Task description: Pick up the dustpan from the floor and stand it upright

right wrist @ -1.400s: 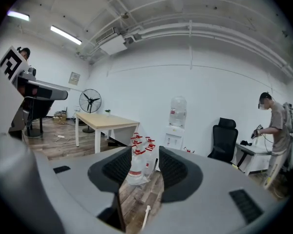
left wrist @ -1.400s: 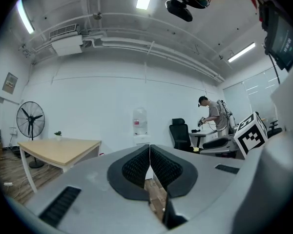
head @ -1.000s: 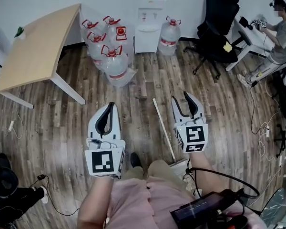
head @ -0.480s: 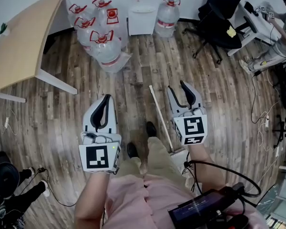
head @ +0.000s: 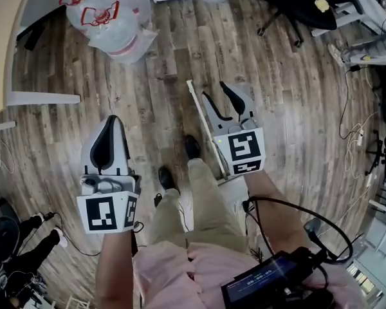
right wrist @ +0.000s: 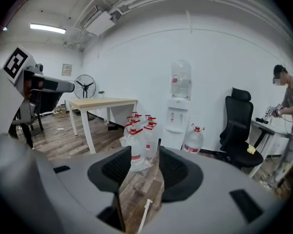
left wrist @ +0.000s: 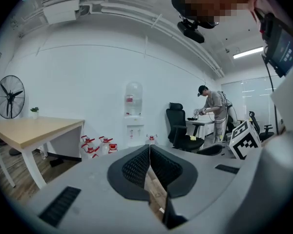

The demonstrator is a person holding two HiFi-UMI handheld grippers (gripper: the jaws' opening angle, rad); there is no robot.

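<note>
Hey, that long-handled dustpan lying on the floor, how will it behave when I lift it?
The dustpan has a thin, straight handle, so it probably stays stiff and feels light. Gripped near the handle's far end, the pan end would likely sag and swing. The smooth, narrow shaft may twist in the open right tongs.

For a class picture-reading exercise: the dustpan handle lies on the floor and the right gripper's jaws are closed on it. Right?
No. The right gripper view shows the right gripper with jaws apart and empty; the dustpan handle does lie on the floor.
</note>
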